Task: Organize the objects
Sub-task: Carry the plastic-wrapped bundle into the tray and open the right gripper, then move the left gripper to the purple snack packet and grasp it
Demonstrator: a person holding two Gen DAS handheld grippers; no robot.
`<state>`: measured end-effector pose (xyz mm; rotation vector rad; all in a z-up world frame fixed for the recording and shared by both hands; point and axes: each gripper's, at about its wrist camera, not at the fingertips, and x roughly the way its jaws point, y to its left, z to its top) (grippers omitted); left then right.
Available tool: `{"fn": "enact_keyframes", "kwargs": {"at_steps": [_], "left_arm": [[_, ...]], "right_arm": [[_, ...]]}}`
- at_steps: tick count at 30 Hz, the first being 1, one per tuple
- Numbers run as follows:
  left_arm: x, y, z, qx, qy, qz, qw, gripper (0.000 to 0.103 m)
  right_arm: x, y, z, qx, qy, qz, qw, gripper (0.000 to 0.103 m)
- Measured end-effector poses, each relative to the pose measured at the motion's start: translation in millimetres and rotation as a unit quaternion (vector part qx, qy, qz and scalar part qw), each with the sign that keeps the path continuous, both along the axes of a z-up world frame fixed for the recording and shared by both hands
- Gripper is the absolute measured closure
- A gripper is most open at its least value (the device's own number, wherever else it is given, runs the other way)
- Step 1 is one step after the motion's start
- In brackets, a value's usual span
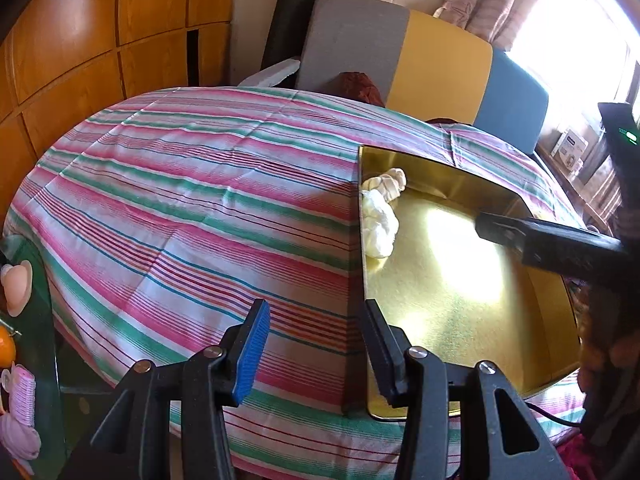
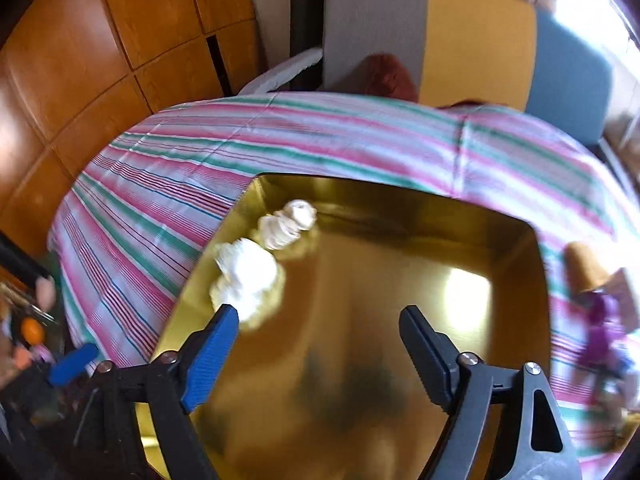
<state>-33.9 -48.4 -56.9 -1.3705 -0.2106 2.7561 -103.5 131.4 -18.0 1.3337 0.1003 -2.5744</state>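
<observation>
Black jaws of the left gripper (image 1: 316,344) straddled the gold tray's (image 1: 460,312) near wall without pressing it, while the right gripper (image 2: 320,332) hung released above it, two white bundles (image 2: 248,276) lying inside.

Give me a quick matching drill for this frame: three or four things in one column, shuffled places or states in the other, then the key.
Things
1. gold tray
2. white bundle
3. cream bundle
4. right gripper

Places or states
A. open, empty, above the tray floor
B. lying on the striped cloth
C. in the tray by its left wall, nearer the camera
D. in the tray's far left corner

Pairs: 1-B, 2-C, 3-D, 4-A
</observation>
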Motion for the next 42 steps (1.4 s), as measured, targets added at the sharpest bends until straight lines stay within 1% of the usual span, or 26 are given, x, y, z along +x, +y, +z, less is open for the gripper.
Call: {"fn": "enact_keyframes", "kwargs": {"at_steps": [7, 9, 12, 17, 21, 26, 28, 31, 34, 37, 39, 42], "left_arm": [[6.3, 20.8, 2.5, -0.006, 0.0, -0.019, 0.9998, 0.055], [7.4, 27.7, 3.4, -0.009, -0.002, -0.027, 0.9996, 0.052], [8.3, 36.6, 6.0, -0.008, -0.002, -0.039, 0.9992, 0.051], [9.9, 51.2, 10.2, -0.015, -0.001, -0.053, 0.9985, 0.051], [10.5, 62.6, 15.1, -0.029, 0.002, -0.061, 0.9977, 0.051], [10.8, 82.0, 22.3, -0.032, 0.011, -0.086, 0.9957, 0.051], [10.0, 91.5, 22.8, -0.033, 0.01, -0.1, 0.9944, 0.049], [8.5, 104.8, 22.9, -0.03, 0.003, -0.119, 0.9924, 0.049], [7.8, 120.8, 27.0, -0.023, 0.006, -0.145, 0.9892, 0.049], [6.8, 137.5, 31.7, -0.027, 0.011, -0.166, 0.9858, 0.049], [5.9, 150.7, 34.9, -0.027, 0.015, -0.183, 0.9826, 0.049], [4.4, 170.8, 41.5, -0.028, 0.025, -0.207, 0.9775, 0.049]], "right_arm": [[42.1, 28.7, 18.6, 0.035, 0.052, -0.021, 0.998, 0.013], [52.5, 33.6, 22.5, 0.047, 0.065, -0.029, 0.996, 0.012], [66.5, 41.5, 28.7, 0.063, 0.087, -0.04, 0.993, 0.012], [81.5, 54.2, 38.3, 0.079, 0.112, -0.052, 0.989, 0.012], [89.4, 63.1, 43.3, 0.091, 0.128, -0.062, 0.986, 0.011], [94.6, 83.5, 44.7, 0.089, 0.134, -0.086, 0.983, 0.011], [95.6, 91.4, 44.1, 0.091, 0.135, -0.095, 0.982, 0.01], [95.8, 108.2, 40.5, 0.092, 0.129, -0.109, 0.981, 0.008], [96.1, 127.2, 36.6, 0.096, 0.121, -0.122, 0.98, 0.008], [95.5, 157.3, 35.1, 0.112, 0.114, -0.146, 0.976, 0.007], [95.1, 185.1, 36.6, 0.119, 0.107, -0.169, 0.973, 0.007], [94.2, 233.0, 36.9, 0.14, 0.104, -0.209, 0.962, 0.005]]}}
